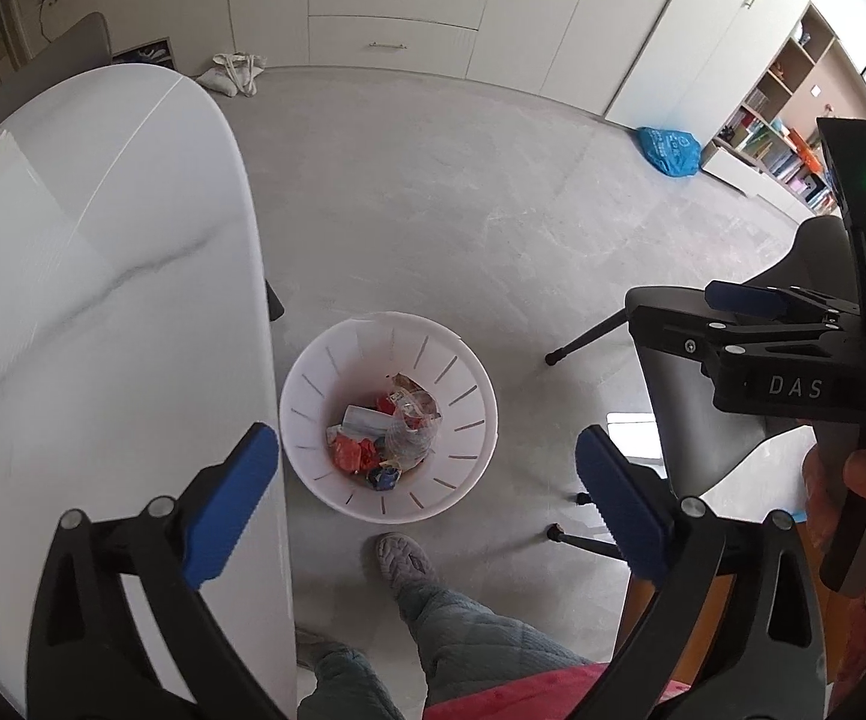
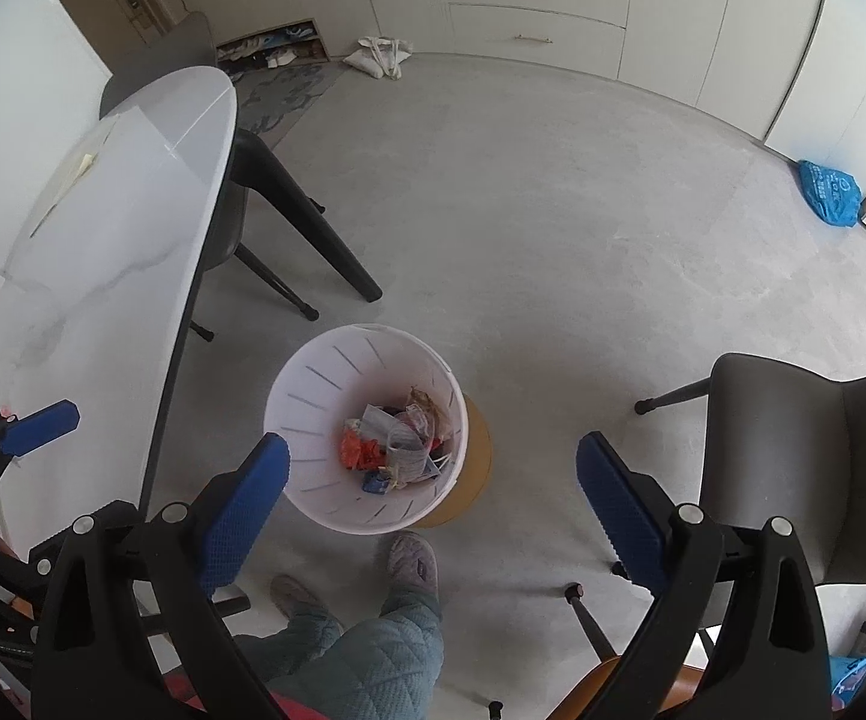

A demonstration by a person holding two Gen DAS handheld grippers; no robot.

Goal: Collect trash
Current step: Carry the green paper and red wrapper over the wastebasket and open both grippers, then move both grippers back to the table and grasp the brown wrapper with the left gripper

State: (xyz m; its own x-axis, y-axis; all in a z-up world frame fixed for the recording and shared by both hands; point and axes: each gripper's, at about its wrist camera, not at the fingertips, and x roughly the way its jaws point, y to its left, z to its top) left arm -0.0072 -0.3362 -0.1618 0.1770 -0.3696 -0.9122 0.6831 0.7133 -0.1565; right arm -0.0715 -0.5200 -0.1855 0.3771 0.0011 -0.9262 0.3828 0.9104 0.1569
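the wrappers [image 1: 384, 438] deep in the white bin [image 1: 312, 372] overlap, too small to tell apart.

Glossy marble-look table [image 1: 102, 276]; white slotted plastic bin [image 1: 312, 372]; matt grey floor [image 1: 463, 210].

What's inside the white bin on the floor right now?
The white bin holds a loose pile of trash: red-orange crumpled wrappers, clear plastic packaging, a blue scrap, a brownish wrapper. Whatever lies beneath that pile is covered.
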